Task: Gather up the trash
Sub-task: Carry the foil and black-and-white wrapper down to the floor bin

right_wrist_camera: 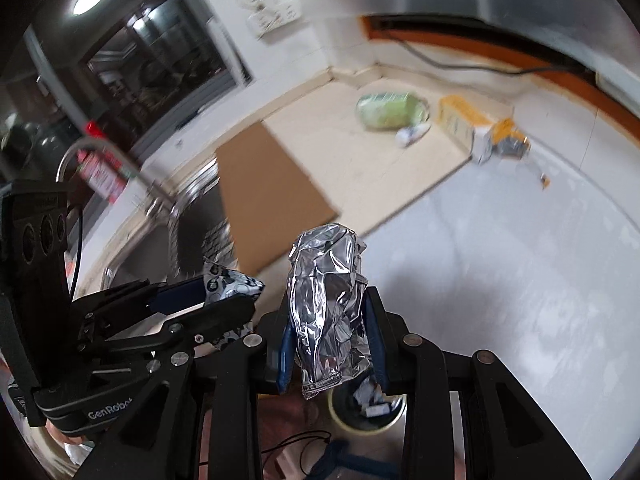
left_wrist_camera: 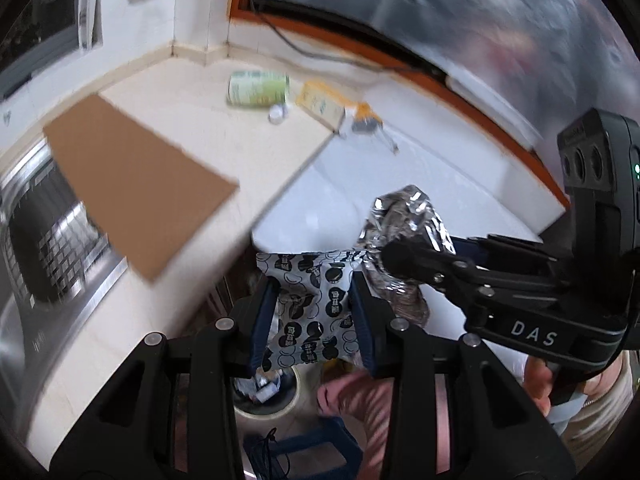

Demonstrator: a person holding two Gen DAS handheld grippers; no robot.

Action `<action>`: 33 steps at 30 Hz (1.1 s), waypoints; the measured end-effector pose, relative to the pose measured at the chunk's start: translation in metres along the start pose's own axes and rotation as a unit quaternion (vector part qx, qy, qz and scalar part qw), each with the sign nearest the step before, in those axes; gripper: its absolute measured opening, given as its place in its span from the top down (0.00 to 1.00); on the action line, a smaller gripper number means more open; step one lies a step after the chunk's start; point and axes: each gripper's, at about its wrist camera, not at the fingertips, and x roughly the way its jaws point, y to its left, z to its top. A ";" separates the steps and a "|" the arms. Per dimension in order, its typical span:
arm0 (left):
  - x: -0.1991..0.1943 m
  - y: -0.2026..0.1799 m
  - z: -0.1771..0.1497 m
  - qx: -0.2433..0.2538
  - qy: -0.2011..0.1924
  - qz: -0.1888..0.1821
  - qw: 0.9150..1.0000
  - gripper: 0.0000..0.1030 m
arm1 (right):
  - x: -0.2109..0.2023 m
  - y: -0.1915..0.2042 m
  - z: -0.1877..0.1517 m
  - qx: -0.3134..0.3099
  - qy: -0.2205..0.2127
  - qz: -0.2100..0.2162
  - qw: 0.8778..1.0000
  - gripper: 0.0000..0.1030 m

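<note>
The left gripper [left_wrist_camera: 314,312] pinches a black-and-white printed wrapper [left_wrist_camera: 310,304] between its two fingers. The right gripper [right_wrist_camera: 332,332] pinches a crumpled foil wad [right_wrist_camera: 328,300] the same way. The two grippers are close together, side by side, each showing at the edge of the other's view.

Below the fingers of both, down on the floor, is a round bin [left_wrist_camera: 266,394] with some scraps already in it. Both held pieces hang roughly above it, past the front edge of the counter [left_wrist_camera: 192,136].

Well ahead of the fingers, on the far part of the counter, more trash is left: a green can [left_wrist_camera: 258,88] lying on its side, a small white cap [left_wrist_camera: 277,113] just beside it, a yellow carton [left_wrist_camera: 320,105], and an orange-and-grey scrap [left_wrist_camera: 366,120] next to the carton. A brown cardboard sheet [left_wrist_camera: 136,184] lies ahead and to the left, partly over the sink [left_wrist_camera: 24,240].

So the job looks partway done: two pieces are about to be dropped, and at least four wait to be fetched.
</note>
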 end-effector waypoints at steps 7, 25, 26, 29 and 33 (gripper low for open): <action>0.009 -0.004 -0.086 0.010 0.011 0.012 1.000 0.67 | 0.016 0.018 -0.086 -0.024 0.029 0.003 0.999 0.70; 0.153 0.067 -0.260 -0.028 0.080 0.064 0.994 0.67 | 0.176 -0.014 -0.274 -0.042 0.090 -0.061 0.993 0.70; 0.162 0.073 -0.267 -0.034 0.085 0.065 0.994 0.67 | 0.188 -0.020 -0.283 -0.032 0.096 -0.060 0.993 0.70; 0.187 0.087 -0.281 -0.048 0.099 0.069 0.992 0.67 | 0.224 -0.036 -0.306 0.003 0.120 -0.060 0.991 0.70; 0.226 0.104 -0.291 -0.067 0.132 0.066 0.987 0.67 | 0.272 -0.058 -0.328 0.047 0.159 -0.042 0.985 0.70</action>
